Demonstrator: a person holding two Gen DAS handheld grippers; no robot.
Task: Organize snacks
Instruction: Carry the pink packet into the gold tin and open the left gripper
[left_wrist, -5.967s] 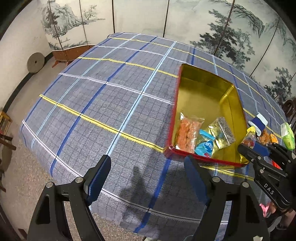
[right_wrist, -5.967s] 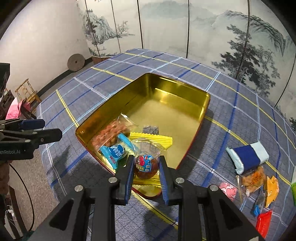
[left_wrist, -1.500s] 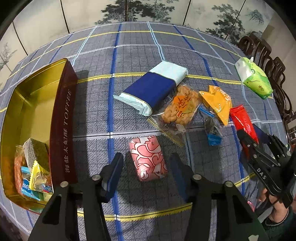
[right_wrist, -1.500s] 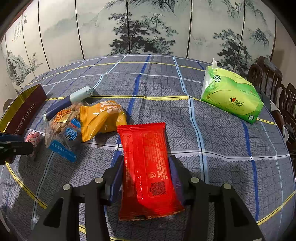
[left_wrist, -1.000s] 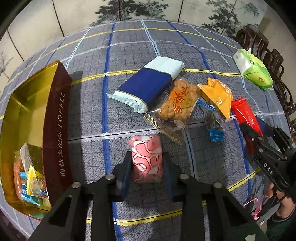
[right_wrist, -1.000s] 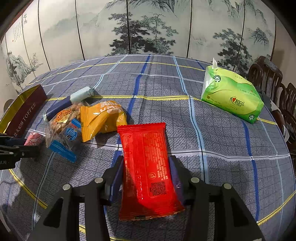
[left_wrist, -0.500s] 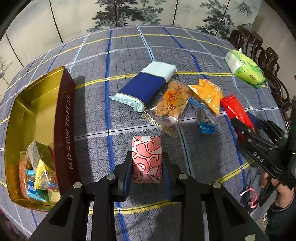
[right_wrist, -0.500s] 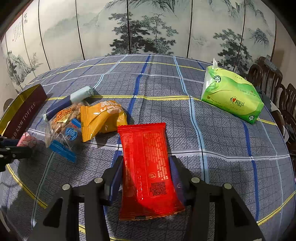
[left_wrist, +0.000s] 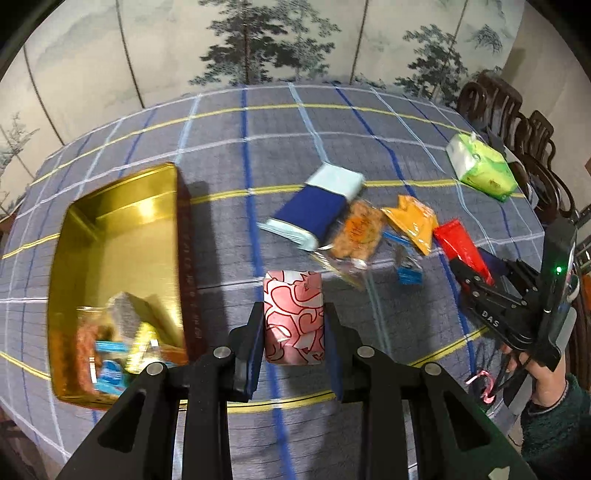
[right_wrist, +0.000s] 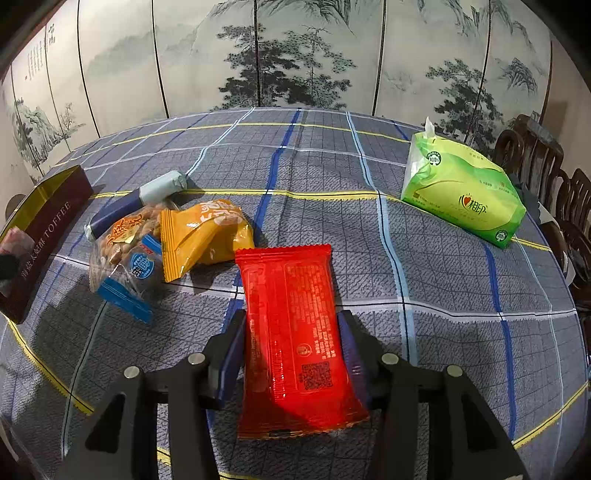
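Note:
My left gripper (left_wrist: 293, 332) is shut on a pink and white patterned packet (left_wrist: 293, 315) and holds it above the cloth, just right of the gold toffee tin (left_wrist: 122, 243). The tin holds several snack packets at its near end. My right gripper (right_wrist: 291, 345) is shut on a red snack packet (right_wrist: 295, 332) that lies flat on the table. That gripper also shows in the left wrist view (left_wrist: 480, 280) with the red packet (left_wrist: 460, 243). The tin's dark red wall (right_wrist: 44, 236) shows at the left of the right wrist view.
On the checked tablecloth lie a blue and white packet (left_wrist: 314, 210), a clear bag of peanuts (left_wrist: 356, 232), an orange packet (right_wrist: 203, 236) and a small blue-ended packet (right_wrist: 129, 277). A green tissue pack (right_wrist: 461, 195) sits at the right. Dark chairs (left_wrist: 517, 122) stand beyond the table edge.
My left gripper closed on the pink packet about a second ago, has lifted it and is swinging towards the tin. My right gripper stays shut on the red packet, unmoved.

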